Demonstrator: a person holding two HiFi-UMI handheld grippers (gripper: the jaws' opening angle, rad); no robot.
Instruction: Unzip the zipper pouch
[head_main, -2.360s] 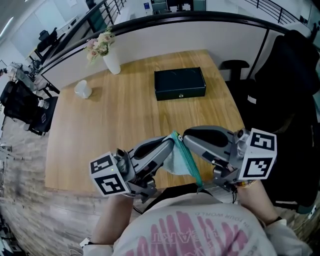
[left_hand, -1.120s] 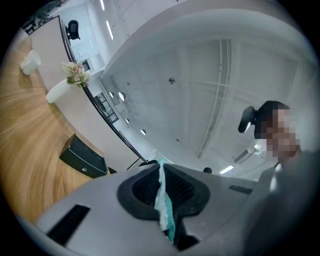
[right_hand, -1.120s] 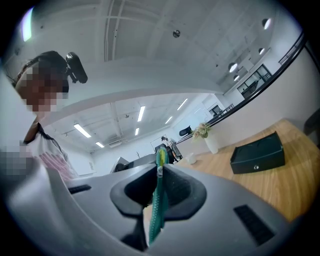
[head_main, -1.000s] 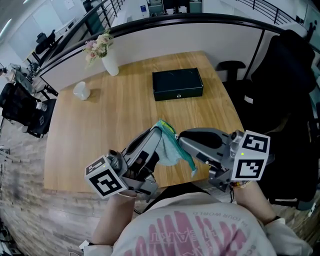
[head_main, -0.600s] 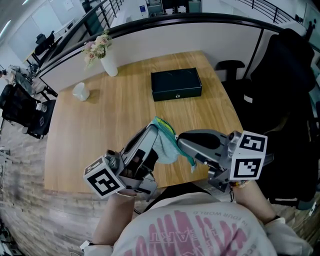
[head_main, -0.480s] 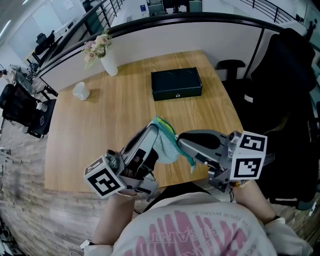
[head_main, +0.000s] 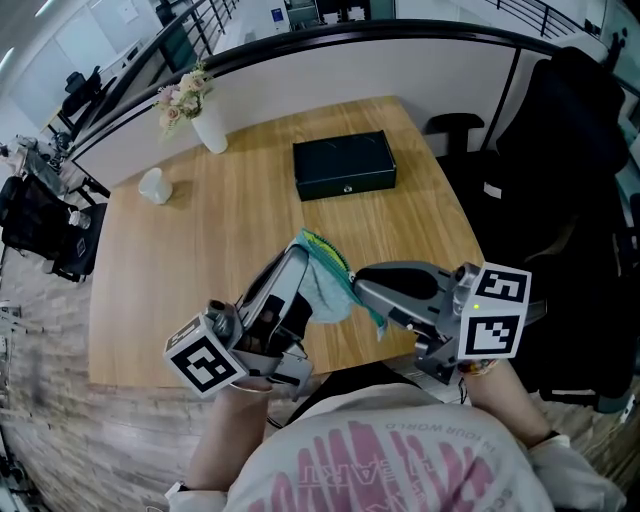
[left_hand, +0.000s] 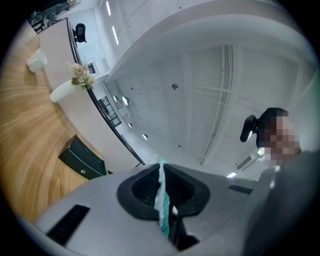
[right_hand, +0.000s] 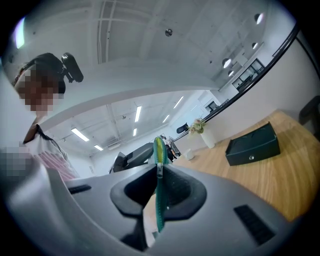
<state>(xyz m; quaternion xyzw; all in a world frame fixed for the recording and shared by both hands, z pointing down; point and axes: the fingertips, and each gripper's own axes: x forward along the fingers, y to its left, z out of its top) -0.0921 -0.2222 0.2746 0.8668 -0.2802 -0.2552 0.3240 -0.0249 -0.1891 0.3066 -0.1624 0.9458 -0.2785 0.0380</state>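
Zipper pouch (head_main: 322, 287): pale blue with a teal zipper edge, held in the air above the near part of the worktop (head_main: 200, 260), between the two grippers.
Left gripper (head_main: 299, 252): jaws together, clamped on the pouch's pale fabric.
Right gripper (head_main: 359, 287): jaws together, clamped on the teal zipper edge.
Black box (head_main: 343, 165): lies flat at the far side of the worktop.
Vase of flowers (head_main: 203, 123): upright at the far left corner.
White cup (head_main: 152, 185): near the vase.

The left tool (head_main: 299, 254) has swung forward over the table (head_main: 190, 250) — lifting the zipper pouch (head_main: 322, 287) with it.
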